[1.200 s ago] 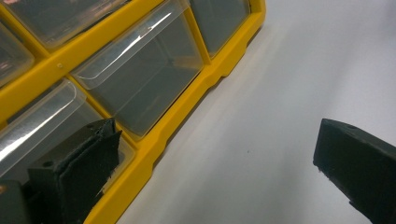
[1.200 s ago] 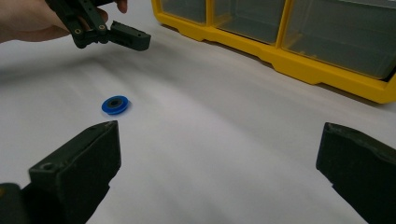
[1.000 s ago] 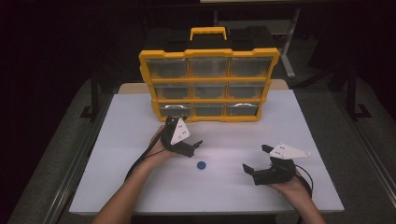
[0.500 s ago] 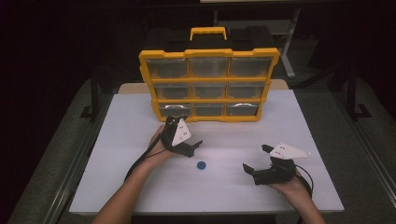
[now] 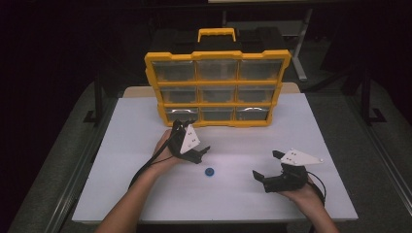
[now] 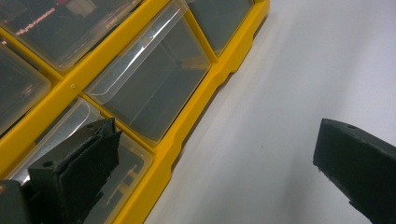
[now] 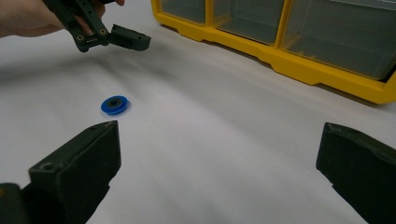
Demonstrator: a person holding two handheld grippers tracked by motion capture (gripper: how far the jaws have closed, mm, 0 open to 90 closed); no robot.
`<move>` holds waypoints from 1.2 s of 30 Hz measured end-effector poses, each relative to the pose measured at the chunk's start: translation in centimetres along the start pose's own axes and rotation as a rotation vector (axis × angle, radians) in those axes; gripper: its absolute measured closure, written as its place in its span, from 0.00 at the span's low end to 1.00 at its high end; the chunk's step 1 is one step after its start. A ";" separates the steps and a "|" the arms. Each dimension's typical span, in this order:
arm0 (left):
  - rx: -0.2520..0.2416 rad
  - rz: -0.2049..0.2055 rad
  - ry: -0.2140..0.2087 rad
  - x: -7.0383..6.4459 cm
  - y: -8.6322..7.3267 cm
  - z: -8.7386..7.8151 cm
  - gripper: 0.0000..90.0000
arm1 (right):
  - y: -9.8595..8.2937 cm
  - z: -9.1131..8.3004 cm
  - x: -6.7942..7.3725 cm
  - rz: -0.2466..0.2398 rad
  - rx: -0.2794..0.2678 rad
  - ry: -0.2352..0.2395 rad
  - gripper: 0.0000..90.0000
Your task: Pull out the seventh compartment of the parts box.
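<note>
Blue ring (image 5: pixel 209 172) lies mid-table, seemingly apart from both wide-open grippers.

The organizer's (image 5: pixel 217 87) drawer contents are too dim to tell; the blue ring's (image 5: pixel 210 172) detail too small.

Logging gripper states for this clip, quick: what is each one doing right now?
Left gripper: open, holding nothing, beside the yellow organizer.
Right gripper: open, holding nothing, facing the blue ring.
</note>
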State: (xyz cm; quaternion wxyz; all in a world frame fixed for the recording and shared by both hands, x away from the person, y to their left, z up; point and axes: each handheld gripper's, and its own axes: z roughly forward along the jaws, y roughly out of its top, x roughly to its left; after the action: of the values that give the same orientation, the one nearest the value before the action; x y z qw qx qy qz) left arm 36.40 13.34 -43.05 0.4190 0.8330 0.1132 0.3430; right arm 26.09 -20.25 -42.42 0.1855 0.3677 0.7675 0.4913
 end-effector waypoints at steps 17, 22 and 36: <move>0.028 0.090 0.027 -0.4 0.2 0.0 0.00 | 0.0 0.0 -0.1 -0.002 0.000 0.000 0.00; 0.035 0.116 0.040 -0.5 0.3 0.0 0.00 | 0.0 0.0 0.0 -0.001 0.002 0.000 0.00; 0.047 0.174 0.060 -0.9 0.4 0.1 0.00 | -0.2 0.2 0.1 -0.015 0.007 0.010 0.00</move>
State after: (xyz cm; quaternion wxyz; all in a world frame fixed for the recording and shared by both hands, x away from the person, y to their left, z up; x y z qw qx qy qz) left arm 35.72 12.60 -43.21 0.3646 0.8386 0.0610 0.4001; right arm 26.13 -20.11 -42.68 0.1838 0.3601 0.7729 0.4891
